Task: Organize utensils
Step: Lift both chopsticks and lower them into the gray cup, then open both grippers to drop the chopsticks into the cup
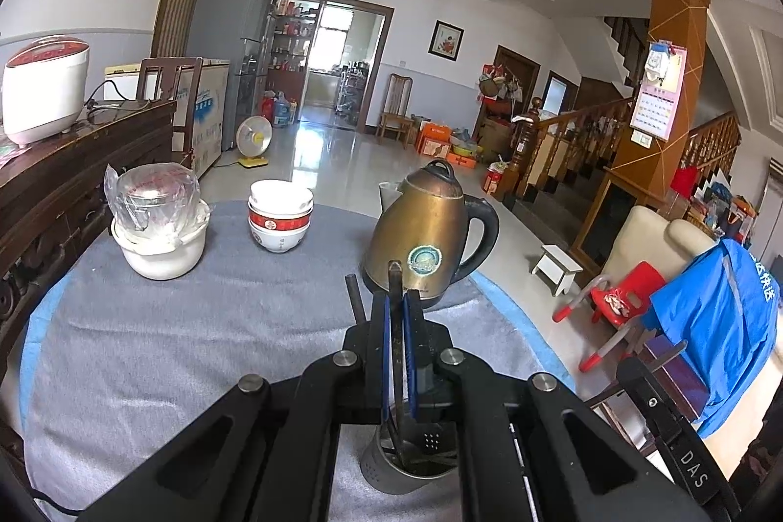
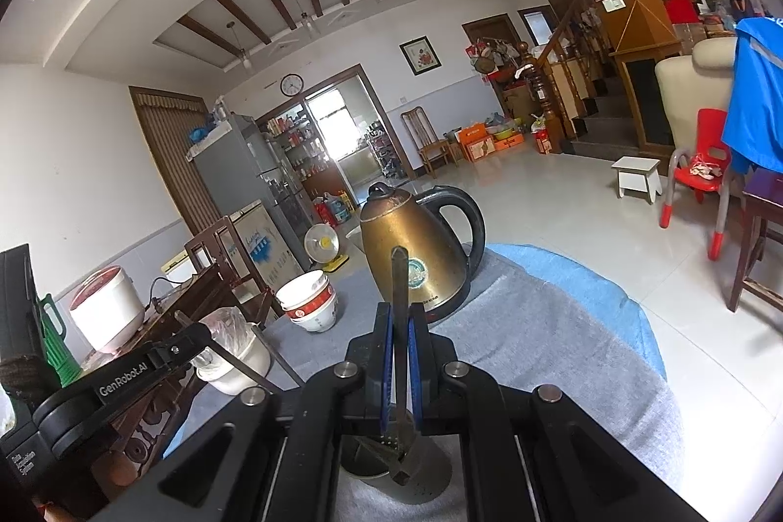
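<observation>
Where the grey cloth covers my worktop (image 1: 147,326), the holdings run left to right as follows: a white pot (image 1: 164,250) carrying a glass bowl in a plastic bag (image 1: 154,196), set back from my work, I judge to keep it clear; a stack of white bowls (image 1: 280,221) with red bands, nested to save room; a brass-coloured kettle (image 1: 423,248) at the far edge, handle to the right. Nearest me stands the perforated metal utensil holder (image 1: 416,463), directly beneath both tools, so a utensil needs only lowering to be filed. My left gripper (image 1: 397,302) is clenched on a dark flat utensil (image 1: 394,277), whose lower end reaches into the holder, with a second dark stick (image 1: 355,294) standing just beside. My right gripper (image 2: 400,321) is likewise clamped on a dark utensil handle (image 2: 399,277), upright, its foot inside the same holder (image 2: 391,473). Holder contents: these utensil ends only, so far as I can see.
</observation>
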`<state>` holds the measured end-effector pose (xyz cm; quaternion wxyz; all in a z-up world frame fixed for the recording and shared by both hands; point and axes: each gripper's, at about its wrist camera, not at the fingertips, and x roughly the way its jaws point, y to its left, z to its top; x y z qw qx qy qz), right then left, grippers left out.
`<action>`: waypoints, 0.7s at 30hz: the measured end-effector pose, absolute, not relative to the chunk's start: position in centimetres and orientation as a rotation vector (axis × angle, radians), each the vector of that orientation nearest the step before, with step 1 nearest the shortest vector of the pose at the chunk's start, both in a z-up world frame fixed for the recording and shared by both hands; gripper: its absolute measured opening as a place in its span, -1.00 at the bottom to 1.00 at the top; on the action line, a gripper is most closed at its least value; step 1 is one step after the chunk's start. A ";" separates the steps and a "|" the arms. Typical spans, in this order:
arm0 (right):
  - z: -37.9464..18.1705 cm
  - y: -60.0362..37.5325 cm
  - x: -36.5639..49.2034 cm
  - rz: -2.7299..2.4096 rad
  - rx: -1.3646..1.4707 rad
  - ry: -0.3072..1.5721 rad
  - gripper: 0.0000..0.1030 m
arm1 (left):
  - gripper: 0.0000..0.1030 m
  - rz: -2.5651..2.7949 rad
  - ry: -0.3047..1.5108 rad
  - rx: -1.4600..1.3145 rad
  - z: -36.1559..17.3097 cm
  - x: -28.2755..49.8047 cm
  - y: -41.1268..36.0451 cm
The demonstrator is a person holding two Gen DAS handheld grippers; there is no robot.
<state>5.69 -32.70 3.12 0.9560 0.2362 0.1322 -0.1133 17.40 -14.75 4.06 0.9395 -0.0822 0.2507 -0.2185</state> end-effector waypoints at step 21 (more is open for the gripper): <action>2.5 -34.1 5.6 -0.158 0.617 0.331 -0.81 | -0.88 -0.489 0.540 -0.160 3.6 17.2 -14.1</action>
